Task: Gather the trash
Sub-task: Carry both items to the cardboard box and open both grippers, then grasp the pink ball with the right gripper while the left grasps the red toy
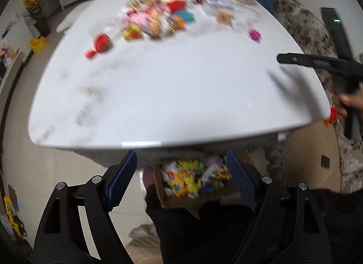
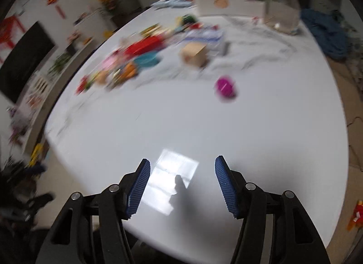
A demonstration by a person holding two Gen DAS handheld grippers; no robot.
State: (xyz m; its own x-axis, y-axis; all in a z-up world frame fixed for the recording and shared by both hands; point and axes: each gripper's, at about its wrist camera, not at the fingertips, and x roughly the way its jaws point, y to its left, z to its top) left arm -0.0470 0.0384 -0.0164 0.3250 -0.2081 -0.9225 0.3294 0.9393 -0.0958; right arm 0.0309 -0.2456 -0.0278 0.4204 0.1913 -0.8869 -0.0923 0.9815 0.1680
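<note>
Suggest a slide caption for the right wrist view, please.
Open right tongs above white table, magenta wrapper ahead.

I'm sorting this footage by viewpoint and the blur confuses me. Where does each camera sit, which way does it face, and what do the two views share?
Left wrist: on the left gripper, open, looking down past the near edge of the white table at a cardboard box of scraps below; dark-clothed legs, the right gripper and its hand show.
Right wrist: on the right gripper, open, over the table; no body shows.
Shared: table, magenta piece, colourful pile.
</note>
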